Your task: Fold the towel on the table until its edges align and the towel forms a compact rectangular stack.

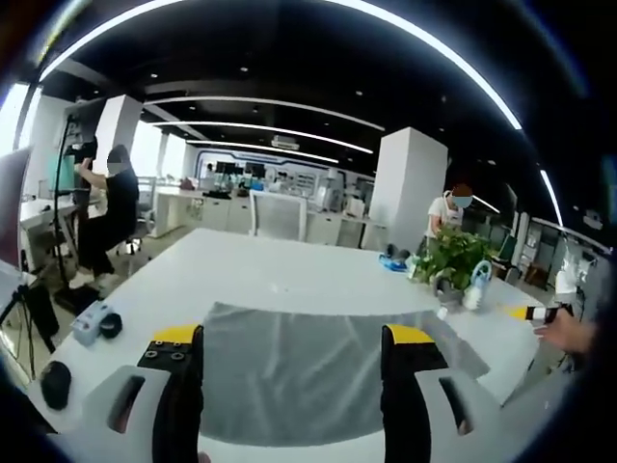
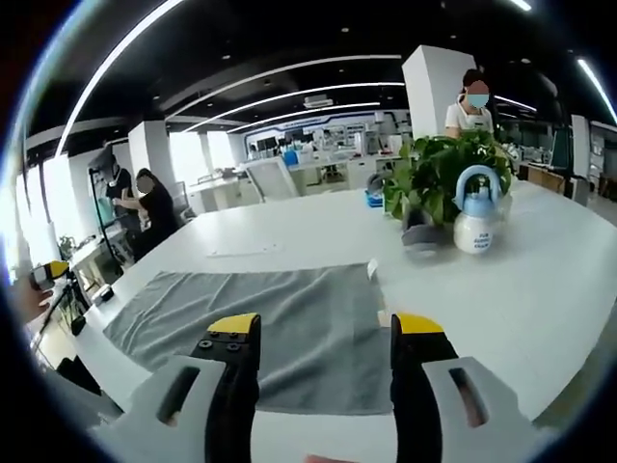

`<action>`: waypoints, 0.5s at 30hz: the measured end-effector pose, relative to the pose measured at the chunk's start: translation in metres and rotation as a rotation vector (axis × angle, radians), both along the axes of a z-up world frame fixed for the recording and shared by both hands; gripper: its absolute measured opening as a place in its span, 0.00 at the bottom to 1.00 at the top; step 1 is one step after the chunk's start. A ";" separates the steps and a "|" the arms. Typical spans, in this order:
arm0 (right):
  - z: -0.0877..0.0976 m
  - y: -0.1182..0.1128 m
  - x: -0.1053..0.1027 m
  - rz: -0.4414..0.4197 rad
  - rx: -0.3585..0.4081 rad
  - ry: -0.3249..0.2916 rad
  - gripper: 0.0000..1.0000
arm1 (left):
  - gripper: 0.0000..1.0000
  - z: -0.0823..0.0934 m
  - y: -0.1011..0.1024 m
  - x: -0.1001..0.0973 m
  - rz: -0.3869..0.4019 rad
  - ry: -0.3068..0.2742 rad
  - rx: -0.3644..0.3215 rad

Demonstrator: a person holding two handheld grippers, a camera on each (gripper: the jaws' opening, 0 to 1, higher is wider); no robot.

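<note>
Left tool [image 1: 289, 371] wide open, holding nothing, poised over the near edge of the grey towel [image 1: 318, 371]. Right tool [image 2: 326, 371] likewise gaping and empty above the towel [image 2: 260, 323], near its right end. Towel lies flat, unfolded, on the white counter [image 1: 280, 265]. Best approach, I'd say: pinch both near corners together, lift evenly, carry to the far edge and line up the hems. Farther off: potted plant [image 2: 443, 169] and spray bottle [image 2: 475, 217] beyond the towel's right end, keep clear.
</note>
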State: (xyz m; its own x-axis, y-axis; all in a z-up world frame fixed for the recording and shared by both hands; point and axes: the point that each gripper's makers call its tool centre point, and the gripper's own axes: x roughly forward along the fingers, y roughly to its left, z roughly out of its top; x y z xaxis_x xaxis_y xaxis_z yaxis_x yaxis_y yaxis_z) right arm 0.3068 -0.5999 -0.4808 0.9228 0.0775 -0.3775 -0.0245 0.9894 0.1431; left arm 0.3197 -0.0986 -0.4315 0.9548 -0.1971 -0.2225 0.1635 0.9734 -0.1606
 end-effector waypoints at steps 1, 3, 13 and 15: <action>0.001 0.001 -0.001 -0.007 0.000 0.000 0.52 | 0.76 0.001 -0.002 0.002 -0.012 0.000 -0.003; 0.003 0.001 -0.002 -0.027 -0.008 -0.001 0.51 | 0.75 0.004 -0.006 0.009 -0.039 -0.012 -0.013; -0.013 -0.008 -0.006 -0.113 -0.019 0.034 0.42 | 0.71 0.008 -0.040 0.042 -0.198 -0.004 0.013; -0.018 -0.011 -0.005 -0.119 -0.026 0.044 0.40 | 0.70 0.010 -0.048 0.049 -0.211 -0.006 0.013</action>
State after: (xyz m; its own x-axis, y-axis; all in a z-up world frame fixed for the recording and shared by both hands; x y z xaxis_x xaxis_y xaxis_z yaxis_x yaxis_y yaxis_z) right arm 0.3022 -0.6107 -0.4989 0.9075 -0.0416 -0.4179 0.0986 0.9884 0.1156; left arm 0.3691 -0.1463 -0.4214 0.8938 -0.3904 -0.2207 0.3654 0.9193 -0.1465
